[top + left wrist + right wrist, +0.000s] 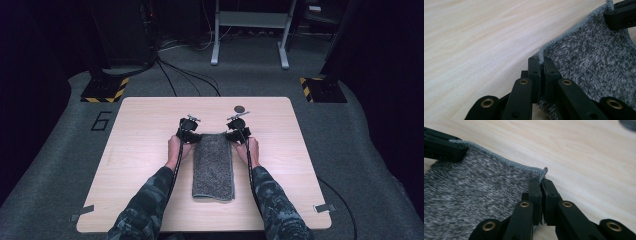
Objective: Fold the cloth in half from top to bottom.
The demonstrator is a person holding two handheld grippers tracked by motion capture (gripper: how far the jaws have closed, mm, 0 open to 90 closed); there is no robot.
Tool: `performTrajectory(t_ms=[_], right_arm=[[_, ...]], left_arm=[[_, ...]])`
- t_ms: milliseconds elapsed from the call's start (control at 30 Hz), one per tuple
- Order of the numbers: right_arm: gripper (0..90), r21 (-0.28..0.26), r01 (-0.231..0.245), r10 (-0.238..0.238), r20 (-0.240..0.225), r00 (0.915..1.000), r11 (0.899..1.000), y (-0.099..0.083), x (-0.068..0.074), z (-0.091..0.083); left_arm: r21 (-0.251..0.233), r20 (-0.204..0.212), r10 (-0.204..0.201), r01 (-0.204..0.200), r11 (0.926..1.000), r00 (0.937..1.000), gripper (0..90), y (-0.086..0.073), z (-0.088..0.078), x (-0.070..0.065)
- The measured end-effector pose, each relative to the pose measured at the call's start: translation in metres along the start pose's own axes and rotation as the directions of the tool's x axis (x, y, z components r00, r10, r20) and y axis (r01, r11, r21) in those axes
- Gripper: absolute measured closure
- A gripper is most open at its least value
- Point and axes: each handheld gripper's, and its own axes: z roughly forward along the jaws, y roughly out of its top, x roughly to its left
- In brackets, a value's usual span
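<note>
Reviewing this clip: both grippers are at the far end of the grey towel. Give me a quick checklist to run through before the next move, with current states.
1. Left gripper shut on the towel corner: ok, the hem sits between its closed jaws.
2. Right gripper shut on the other far corner: ok.
3. Far edge between the grippers free of bunching: ok.
4. Towel folded into a narrow strip, lying flat: ok.
5. Small dark disc beyond the towel clear of the path: cannot tell, it lies close to the right gripper.
6. Table beside the towel free: ok.
</note>
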Motion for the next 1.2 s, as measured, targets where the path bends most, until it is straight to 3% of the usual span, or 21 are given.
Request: performTrajectory(t_ms=[133,400,667,733,833,1000,1200], right_arm=[[86.9,-0.048,0.027,-0.027,0.007,0.9996,0.998,0.005,0.002,-0.012],[87.0,-0.100,0.050,-0.048,0.019,0.9986,0.994,0.017,0.004,-0.032],[86.9,-0.162,0.066,-0.063,0.020,0.9978,0.985,0.030,0.005,-0.054],[86.9,-0.181,0.090,-0.087,0.026,0.9959,0.979,0.033,0.005,-0.061],[86.9,-0.203,0.099,-0.096,0.027,0.9950,0.974,0.035,0.006,-0.071],[86.7,-0.222,0.101,-0.099,0.021,0.9949,0.970,0.032,0.007,-0.085],[86.5,-0.243,0.124,-0.128,0.001,0.9918,0.962,0.016,0.012,-0.102]], left_arm=[[-0.035,0.018,-0.006,0.007,0.9994,0.9998,86.4,0.005,-0.012,0.002],[-0.098,0.011,0.013,-0.012,0.9951,0.9999,86.4,0.016,-0.030,0.002],[-0.154,-0.003,0.040,-0.040,0.9873,0.9992,86.5,0.031,-0.053,0.000],[-0.174,-0.005,0.034,-0.034,0.9841,0.9994,86.4,0.033,-0.058,-0.001],[-0.192,-0.003,0.059,-0.058,0.9797,0.9983,86.4,0.036,-0.065,-0.004],[-0.218,0.023,0.068,-0.062,0.9741,0.9974,86.4,0.034,-0.077,-0.010],[-0.231,0.039,0.109,-0.097,0.9681,0.9933,86.4,0.022,-0.087,-0.022]])
